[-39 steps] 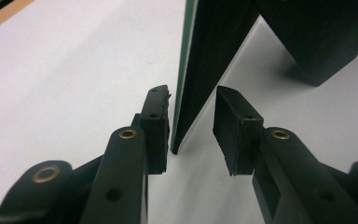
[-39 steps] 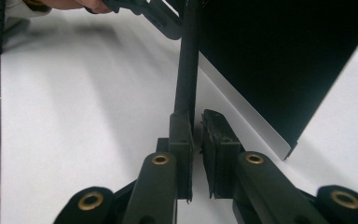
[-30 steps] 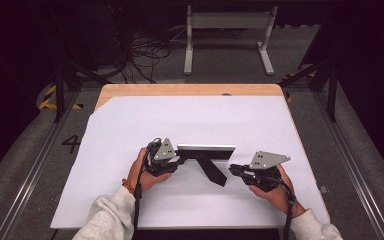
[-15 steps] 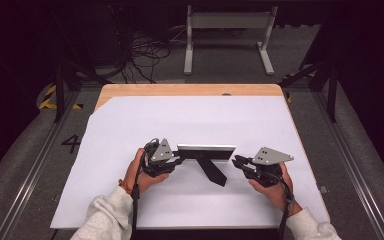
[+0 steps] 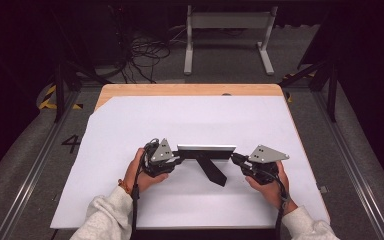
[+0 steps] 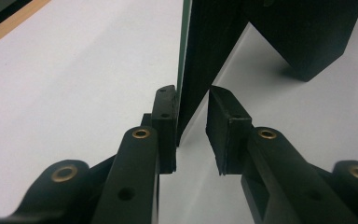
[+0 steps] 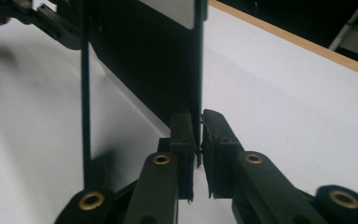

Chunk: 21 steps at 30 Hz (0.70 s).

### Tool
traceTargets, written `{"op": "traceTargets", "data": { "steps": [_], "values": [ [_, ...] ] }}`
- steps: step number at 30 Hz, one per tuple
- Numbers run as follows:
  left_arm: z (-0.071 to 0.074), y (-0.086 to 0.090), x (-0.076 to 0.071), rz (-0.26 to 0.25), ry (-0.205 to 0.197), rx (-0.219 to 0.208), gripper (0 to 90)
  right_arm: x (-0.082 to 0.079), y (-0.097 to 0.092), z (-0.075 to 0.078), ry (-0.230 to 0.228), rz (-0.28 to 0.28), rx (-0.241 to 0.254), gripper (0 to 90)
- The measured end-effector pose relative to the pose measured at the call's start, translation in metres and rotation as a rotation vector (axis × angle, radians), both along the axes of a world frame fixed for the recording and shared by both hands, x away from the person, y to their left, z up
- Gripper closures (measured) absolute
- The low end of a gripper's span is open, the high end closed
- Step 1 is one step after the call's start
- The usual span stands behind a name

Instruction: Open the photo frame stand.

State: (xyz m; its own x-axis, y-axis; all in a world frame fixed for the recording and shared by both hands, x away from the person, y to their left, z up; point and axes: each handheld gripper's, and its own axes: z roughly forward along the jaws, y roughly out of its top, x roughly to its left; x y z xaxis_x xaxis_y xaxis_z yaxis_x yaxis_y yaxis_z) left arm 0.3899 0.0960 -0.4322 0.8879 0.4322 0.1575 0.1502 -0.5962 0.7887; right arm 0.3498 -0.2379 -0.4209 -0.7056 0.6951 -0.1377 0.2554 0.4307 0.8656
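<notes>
A: Mid-table, on the white sheet [image 5: 130, 130], stands the picture frame [image 5: 206, 151]; right gripper [image 7: 197, 135] pinches its edge.

B: Left gripper [image 6: 192, 116] straddles the other edge, pads apart. Uneven hold may topple it.

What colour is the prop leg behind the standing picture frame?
Black, like the frame's back; the prop leg shows best in the high view.

A black picture frame [image 5: 206, 151] stands upright on the white sheet [image 5: 195, 120] covering the bench [image 5: 190, 89], its prop leg [image 5: 213, 171] angled toward the near side. The left gripper [image 5: 176, 159] meets the frame's left end; the right gripper [image 5: 236, 159] meets its right end. Both hands rest on the sheet.
</notes>
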Motion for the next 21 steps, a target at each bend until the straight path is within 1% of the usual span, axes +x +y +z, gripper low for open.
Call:
{"op": "traceTargets", "data": {
  "steps": [5, 8, 9, 12, 16, 21],
  "values": [
    [0.000, 0.000, 0.000, 0.001, 0.001, -0.002, 75.4, 0.003, 0.000, 0.000, 0.003, -0.005, 0.002, 83.4],
    [0.000, 0.001, 0.000, 0.003, 0.001, -0.002, 77.8, 0.003, 0.002, -0.001, 0.005, 0.002, 0.005, 84.9],
    [0.000, 0.001, 0.000, 0.002, 0.002, -0.003, 78.4, 0.004, 0.002, -0.001, 0.001, 0.001, -0.001, 84.9],
    [0.000, 0.001, 0.000, 0.002, 0.005, -0.003, 78.7, 0.007, 0.001, 0.000, 0.009, 0.005, 0.005, 85.1],
    [0.001, 0.001, 0.000, 0.000, 0.007, -0.003, 79.2, 0.010, 0.002, 0.000, 0.014, -0.005, 0.005, 85.3],
    [0.000, 0.001, 0.000, -0.002, 0.009, -0.005, 79.5, 0.014, 0.001, 0.000, 0.020, -0.007, 0.019, 85.4]
  ]
}}
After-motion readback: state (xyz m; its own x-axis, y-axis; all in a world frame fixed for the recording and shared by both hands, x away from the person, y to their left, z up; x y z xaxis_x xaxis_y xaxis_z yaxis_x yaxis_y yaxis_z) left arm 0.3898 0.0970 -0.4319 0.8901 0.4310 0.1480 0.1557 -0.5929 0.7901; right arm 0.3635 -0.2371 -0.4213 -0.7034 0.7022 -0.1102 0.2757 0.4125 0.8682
